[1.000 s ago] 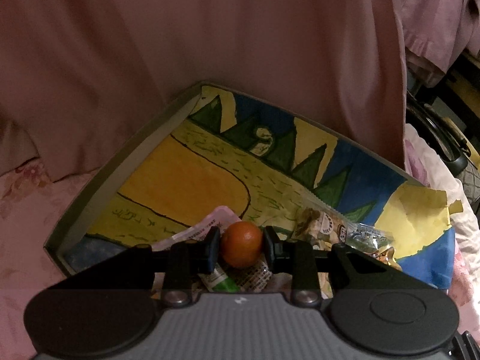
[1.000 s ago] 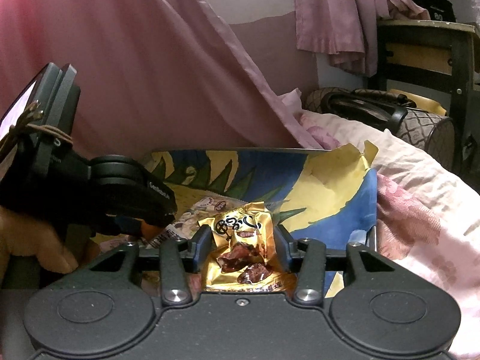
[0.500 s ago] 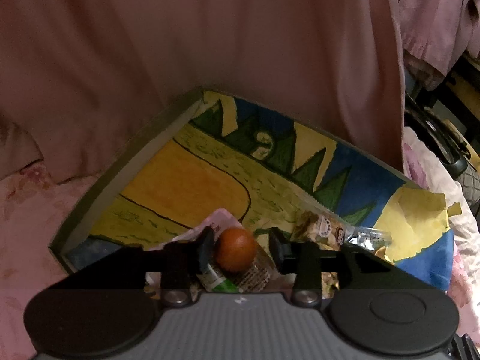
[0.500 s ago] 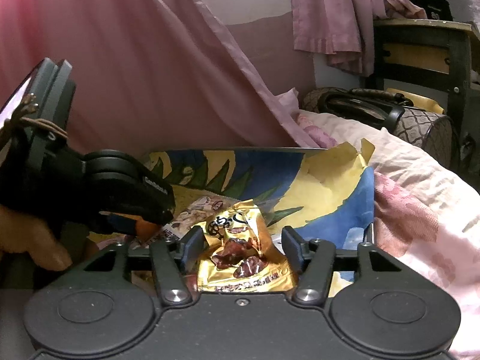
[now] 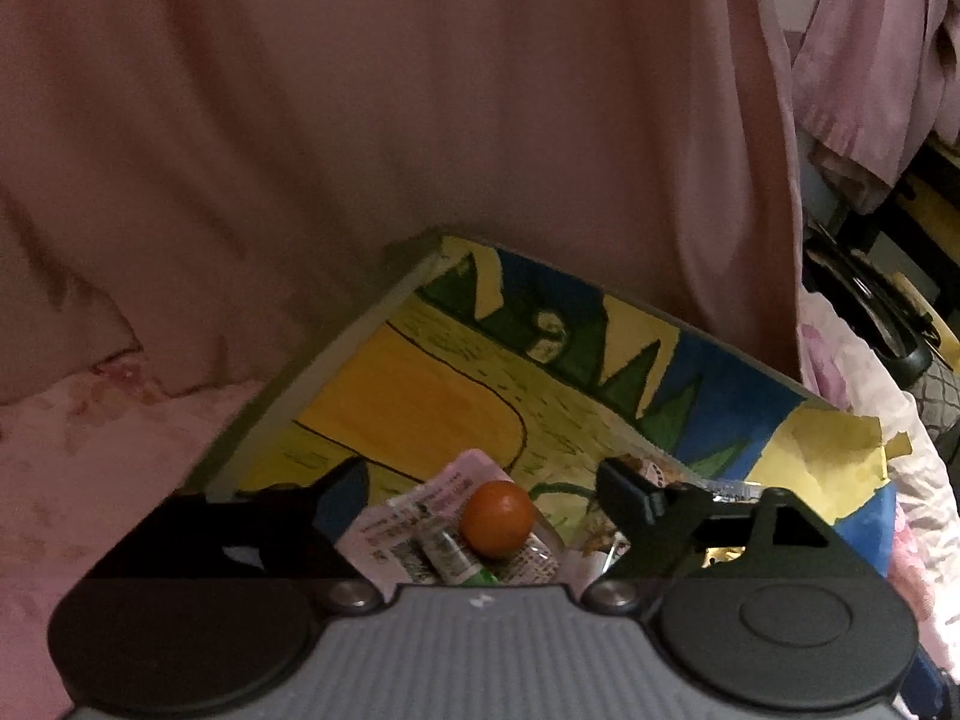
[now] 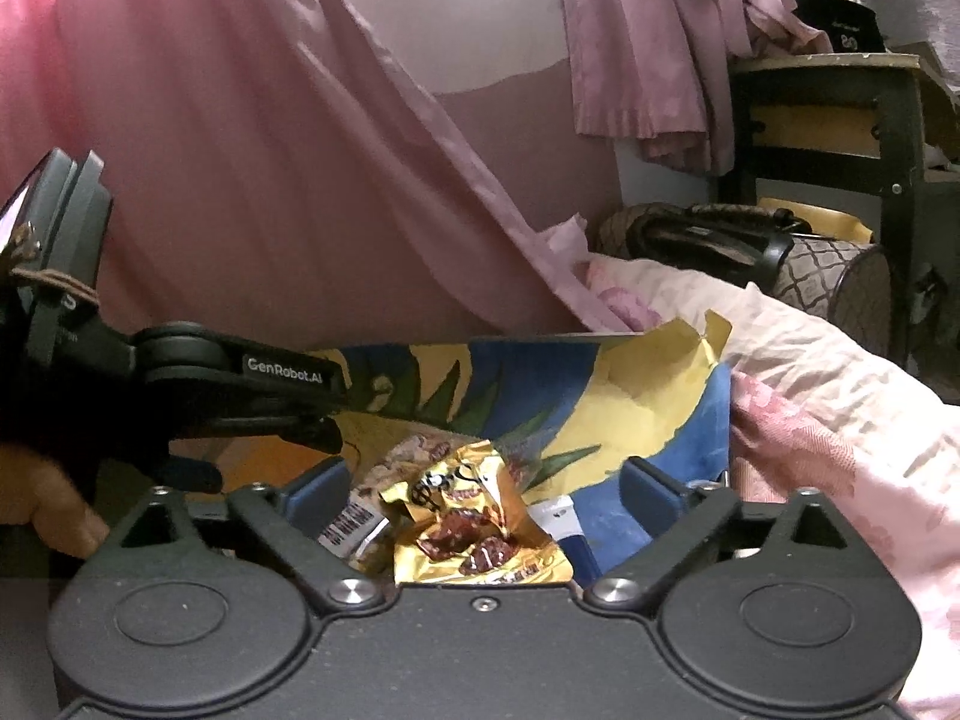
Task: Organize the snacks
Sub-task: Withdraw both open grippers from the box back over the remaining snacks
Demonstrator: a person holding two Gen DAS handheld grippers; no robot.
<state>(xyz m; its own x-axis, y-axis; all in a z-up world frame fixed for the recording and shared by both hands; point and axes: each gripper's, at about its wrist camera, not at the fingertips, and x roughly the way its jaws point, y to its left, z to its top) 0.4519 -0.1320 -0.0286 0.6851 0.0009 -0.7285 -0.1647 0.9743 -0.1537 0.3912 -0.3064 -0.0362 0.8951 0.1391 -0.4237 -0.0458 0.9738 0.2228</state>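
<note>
Release on both sides: the left gripper (image 5: 483,483) has just spread, leaving the orange fruit (image 5: 497,518) loose between its jaws on the painted tray (image 5: 420,402); the right gripper (image 6: 486,483) likewise gapes around the gold packet (image 6: 474,531). Both snacks look delivered.

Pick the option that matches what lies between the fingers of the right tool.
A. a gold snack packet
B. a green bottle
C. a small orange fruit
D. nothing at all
A: in the right wrist view the gold packet lies between the spread fingers of the right tool, whose jaws have just been opening and whose pads do not press on it; the orange fruit lies by the left tool instead.
</note>
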